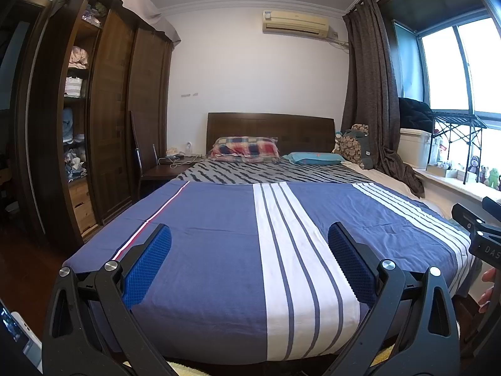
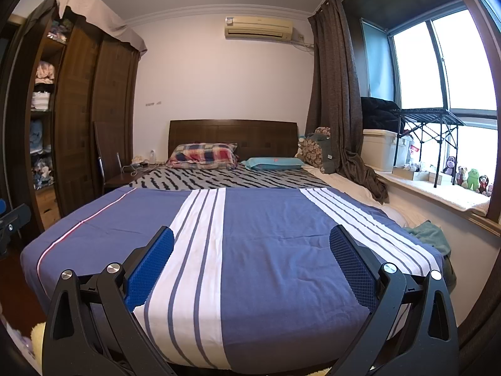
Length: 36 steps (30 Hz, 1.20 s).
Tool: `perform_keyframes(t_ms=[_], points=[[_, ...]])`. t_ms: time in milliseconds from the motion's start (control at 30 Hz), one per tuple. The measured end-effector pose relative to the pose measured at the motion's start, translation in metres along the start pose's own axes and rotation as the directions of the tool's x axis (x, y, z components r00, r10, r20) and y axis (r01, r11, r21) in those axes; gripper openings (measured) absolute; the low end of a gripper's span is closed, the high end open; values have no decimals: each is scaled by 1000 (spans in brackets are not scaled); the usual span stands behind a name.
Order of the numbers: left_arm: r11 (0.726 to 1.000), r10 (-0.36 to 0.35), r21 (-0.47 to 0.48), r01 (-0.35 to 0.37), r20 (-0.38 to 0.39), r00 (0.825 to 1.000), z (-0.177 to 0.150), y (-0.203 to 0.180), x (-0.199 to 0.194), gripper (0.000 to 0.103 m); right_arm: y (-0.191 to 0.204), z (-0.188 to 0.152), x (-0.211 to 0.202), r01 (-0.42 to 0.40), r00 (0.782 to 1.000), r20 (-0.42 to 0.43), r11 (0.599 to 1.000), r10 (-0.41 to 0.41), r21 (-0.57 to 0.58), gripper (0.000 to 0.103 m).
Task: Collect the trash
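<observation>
Hovering over the foot of the bed (image 1: 203,250), both the left gripper (image 1: 249,244) and right gripper (image 2: 251,246) have their fingers spread wide with nothing in them. Can't spot any trash, so no telling where it is or which way it points. Blue striped cover, pillows (image 2: 202,155) by the headboard, wardrobe (image 1: 106,109) left, window (image 2: 444,62) right.
</observation>
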<state>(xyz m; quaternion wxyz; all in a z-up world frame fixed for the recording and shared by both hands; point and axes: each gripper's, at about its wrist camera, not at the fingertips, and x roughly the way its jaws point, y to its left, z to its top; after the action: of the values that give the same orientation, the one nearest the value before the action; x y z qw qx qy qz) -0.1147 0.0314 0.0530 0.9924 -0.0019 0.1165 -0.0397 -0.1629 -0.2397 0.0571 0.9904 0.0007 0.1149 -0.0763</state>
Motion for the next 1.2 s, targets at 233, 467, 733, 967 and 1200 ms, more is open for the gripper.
perform_keyframes(t_ms=[233,467,733,967,1200], points=[[1000,13,-4,-13,1,1000,2,1,2,95,2,0,0,1,1000,-3,1000,-1,-1,100],[999,34,-20,-33,4,999,1,0,2,95,3,-1,1,-1,1000,-5,1000,1,0,100],[998,28,-51,-30,-30,999,1,5,8,95,3,-3,2,-4,1000,-10,1000,4,-3,100],[998,27,-50,-29,-28,999,-2,6,9,95,2,-4,7,-4,1000,-26,1000,4,-1,100],[998,47,-50,-49,-38,998,-3,8,10,95,1,-5,9,2,999,-32,1000,-2,-3,100]])
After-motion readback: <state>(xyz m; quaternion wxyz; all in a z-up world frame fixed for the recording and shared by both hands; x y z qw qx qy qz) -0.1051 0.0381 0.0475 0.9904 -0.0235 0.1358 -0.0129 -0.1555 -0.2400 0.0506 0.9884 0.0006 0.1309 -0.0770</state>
